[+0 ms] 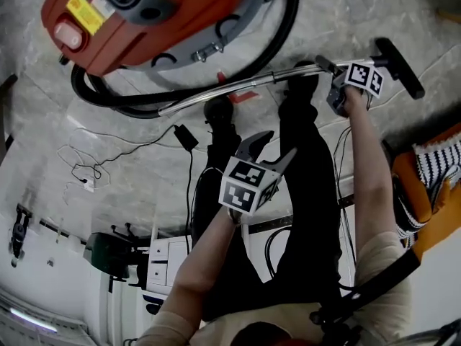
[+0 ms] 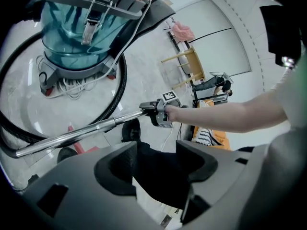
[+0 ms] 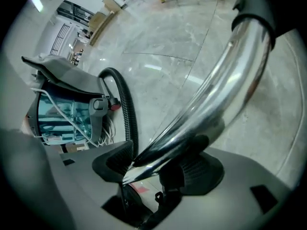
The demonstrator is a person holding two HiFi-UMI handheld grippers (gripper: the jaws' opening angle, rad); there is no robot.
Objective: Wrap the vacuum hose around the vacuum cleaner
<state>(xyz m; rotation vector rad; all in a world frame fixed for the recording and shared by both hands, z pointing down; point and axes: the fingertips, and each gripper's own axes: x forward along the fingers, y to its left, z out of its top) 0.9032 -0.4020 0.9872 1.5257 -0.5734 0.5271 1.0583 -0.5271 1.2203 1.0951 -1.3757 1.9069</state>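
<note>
Clock: read on the head view, twelve at the top.
Legs: the person's dark trousers [image 1: 310,193] run from 6 o'clock up to centre, with a black shoe [image 1: 218,110] at the tip.
Left gripper [image 2: 157,152]: just below centre, pointing toward 1 o'clock. Its jaws stand apart with nothing between them; only the trousers show behind the gap.
Right gripper [image 3: 153,164]: at 2 o'clock, at the end of the outstretched arm. Its jaws are spread wide and the chrome tube [image 1: 238,89] runs through the gap. It lies close against the left pad, but no clamping shows.
Chrome tube: crosses above centre from 10 o'clock to 2 o'clock, rising slightly to the right. A black collar [image 3: 254,8] rings its curved part.
Floor nozzle [image 1: 400,67]: black bar at 2 o'clock, just beyond the right gripper.
Vacuum hose [image 1: 284,34]: black and ribbed, on the marble floor [image 1: 360,13]. It arcs round the near side of the canister from 10 o'clock to 1 o'clock, meeting the tube's left end.
Vacuum cleaner [image 1: 158,13]: red-topped, at 11 o'clock; the gripper views show a clear blue-green drum [image 2: 76,37] under the lid.
Adaptor [image 1: 186,137]: black block with a cord, left of centre.
Chair [image 2: 187,66]: wooden, far across the room in the left gripper view.
</note>
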